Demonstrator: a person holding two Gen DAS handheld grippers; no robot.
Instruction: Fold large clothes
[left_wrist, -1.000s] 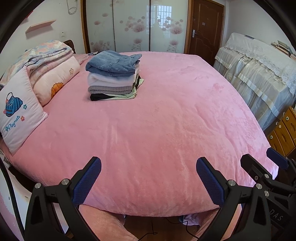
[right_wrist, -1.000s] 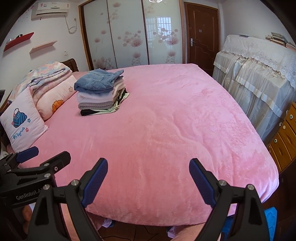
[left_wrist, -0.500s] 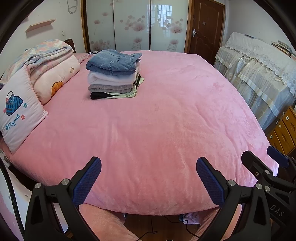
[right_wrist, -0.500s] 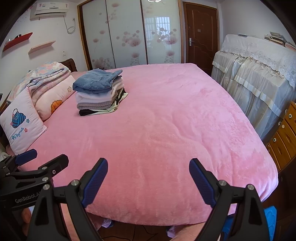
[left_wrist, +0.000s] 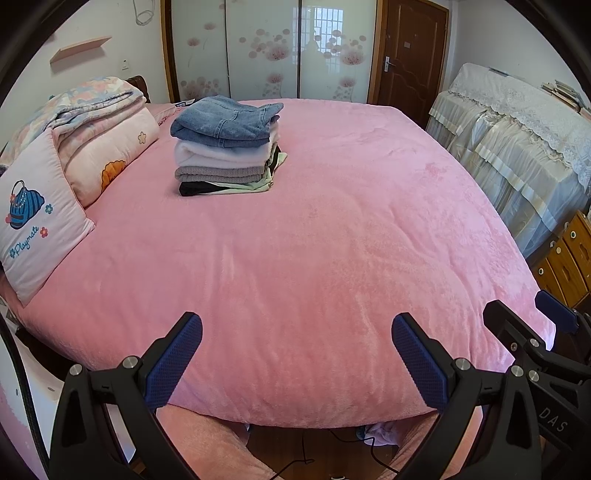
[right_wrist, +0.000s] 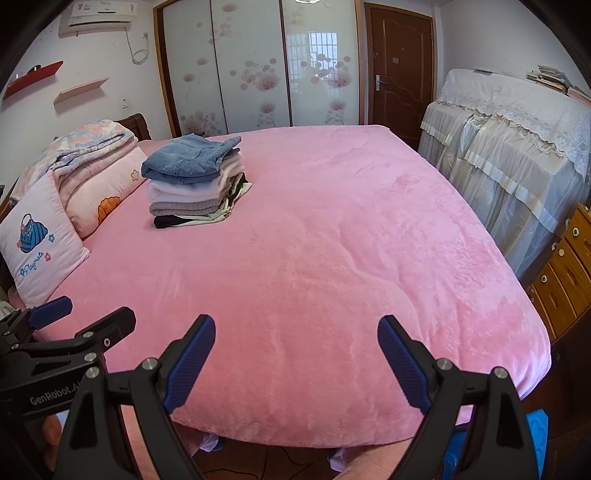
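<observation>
A stack of folded clothes (left_wrist: 227, 147) sits on the far left part of the pink bed (left_wrist: 314, 240), with blue jeans on top and white, grey, pale green and black pieces below. The right wrist view shows the same stack (right_wrist: 195, 181). My left gripper (left_wrist: 295, 354) hovers open over the bed's near edge, nothing between its blue pads. My right gripper (right_wrist: 295, 354) is open and empty too, beside the left one. Each gripper shows at the other view's edge: the right gripper (left_wrist: 546, 332) and the left gripper (right_wrist: 59, 325).
Pillows (left_wrist: 40, 221) and a folded quilt (left_wrist: 92, 107) line the bed's left side. A lace-covered piece of furniture (left_wrist: 517, 140) and wooden drawers (left_wrist: 569, 258) stand to the right. Wardrobe doors (left_wrist: 266, 51) and a brown door (left_wrist: 406, 55) are behind. Cables and cloth lie on the floor under the bed edge.
Both grippers stay open; the views have shifted only slightly, with the stack sitting a little lower in frame.
</observation>
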